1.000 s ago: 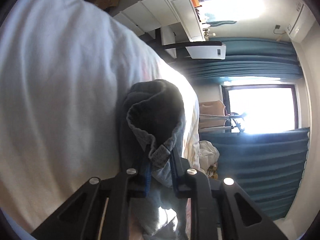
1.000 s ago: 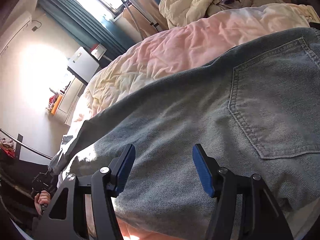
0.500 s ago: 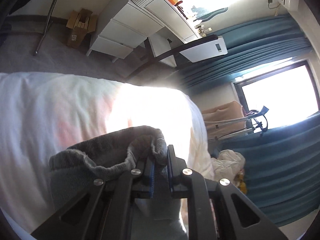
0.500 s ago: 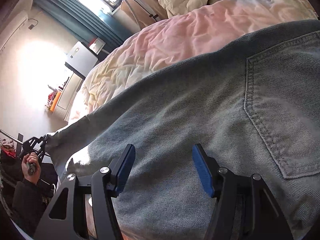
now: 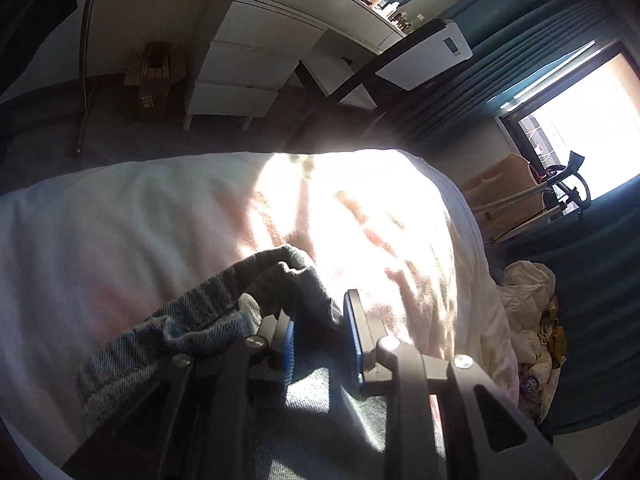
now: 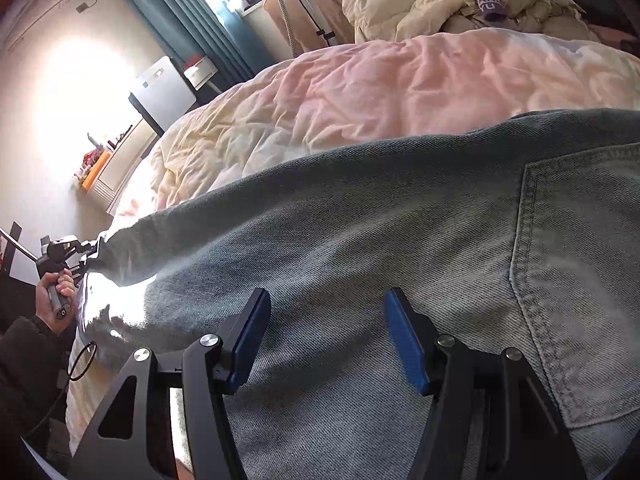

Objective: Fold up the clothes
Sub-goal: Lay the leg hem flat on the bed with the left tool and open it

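Note:
Light blue jeans lie stretched across the pink-and-white bed cover, with a back pocket on the right. My right gripper hovers open just over the seat of the jeans, nothing between its blue pads. The leg's hem is bunched at my left gripper. Its jaws are opening, and a fold of the hem still sits loosely in the gap between them. In the right wrist view the left gripper is at the far end of the leg, held by a hand.
Beyond the bed edge stand a white drawer unit, a cardboard box, a metal pole and a white appliance. Teal curtains frame a bright window. A heap of cream clothes lies past the bed.
The left gripper swung sideways with the hem, drawing the leg out straight, and its jaws have parted from a tight pinch. The right gripper drifted slightly left over the jeans, still open.

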Motion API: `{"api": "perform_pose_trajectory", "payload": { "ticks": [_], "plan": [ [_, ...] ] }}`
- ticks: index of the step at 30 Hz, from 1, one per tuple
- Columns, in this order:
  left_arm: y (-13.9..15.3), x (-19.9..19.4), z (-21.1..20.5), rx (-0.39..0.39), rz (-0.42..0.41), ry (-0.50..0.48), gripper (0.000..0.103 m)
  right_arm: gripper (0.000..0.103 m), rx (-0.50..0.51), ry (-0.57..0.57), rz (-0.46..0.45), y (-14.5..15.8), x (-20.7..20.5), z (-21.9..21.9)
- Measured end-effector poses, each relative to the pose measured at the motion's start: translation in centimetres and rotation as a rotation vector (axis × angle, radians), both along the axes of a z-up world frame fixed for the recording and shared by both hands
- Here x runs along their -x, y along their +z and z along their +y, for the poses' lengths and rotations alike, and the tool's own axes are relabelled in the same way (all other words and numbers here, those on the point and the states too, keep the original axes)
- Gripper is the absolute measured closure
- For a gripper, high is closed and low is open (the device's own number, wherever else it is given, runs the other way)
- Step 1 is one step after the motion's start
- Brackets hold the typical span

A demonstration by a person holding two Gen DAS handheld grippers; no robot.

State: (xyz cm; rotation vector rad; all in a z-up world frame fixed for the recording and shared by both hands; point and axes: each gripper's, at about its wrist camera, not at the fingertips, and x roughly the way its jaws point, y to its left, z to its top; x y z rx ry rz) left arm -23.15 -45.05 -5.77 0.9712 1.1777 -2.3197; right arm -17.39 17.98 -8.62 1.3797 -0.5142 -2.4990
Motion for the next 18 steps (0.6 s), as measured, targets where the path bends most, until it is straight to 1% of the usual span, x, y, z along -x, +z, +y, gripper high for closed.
{"api": "perform_pose_trajectory", "payload": {
  "ticks": [1, 2, 3, 5, 6, 9, 13, 18],
  "plan": [
    [0.9, -0.4, 0.8, 0.038, 0.021, -0.018, 0.076, 0.043, -0.006, -0.001, 0.004, 0.2, -0.1, 0.0],
    [2.0, -0.9, 1.8, 0.087, 0.044, -0.036, 0.07, 0.043, -0.011, -0.003, 0.008, 0.3, -0.2, 0.1],
    [2.9, -1.5, 2.8, 0.131, 0.066, -0.054, 0.056, 0.043, -0.018, -0.006, 0.014, 0.6, -0.4, 0.2],
    [4.4, -3.0, 5.0, 0.208, 0.107, -0.088, 0.041, 0.043, -0.03, -0.012, 0.027, 1.2, -0.8, 0.4],
    [5.1, -3.7, 6.2, 0.237, 0.124, -0.11, 0.037, 0.043, -0.031, -0.013, 0.04, 1.7, -1.1, 0.5],
    [6.3, -5.3, 9.7, 0.289, 0.146, -0.194, 0.033, 0.043, -0.048, -0.015, 0.084, 3.2, -2.2, 0.8],
    [6.9, -7.3, 15.1, 0.34, 0.119, -0.306, 0.033, 0.043, -0.085, -0.018, 0.147, 5.2, -3.7, 1.2],
    [8.0, -9.8, 22.2, 0.408, 0.124, -0.425, 0.033, 0.043, -0.112, -0.012, 0.208, 7.4, -5.5, 1.8]
  ]
}}
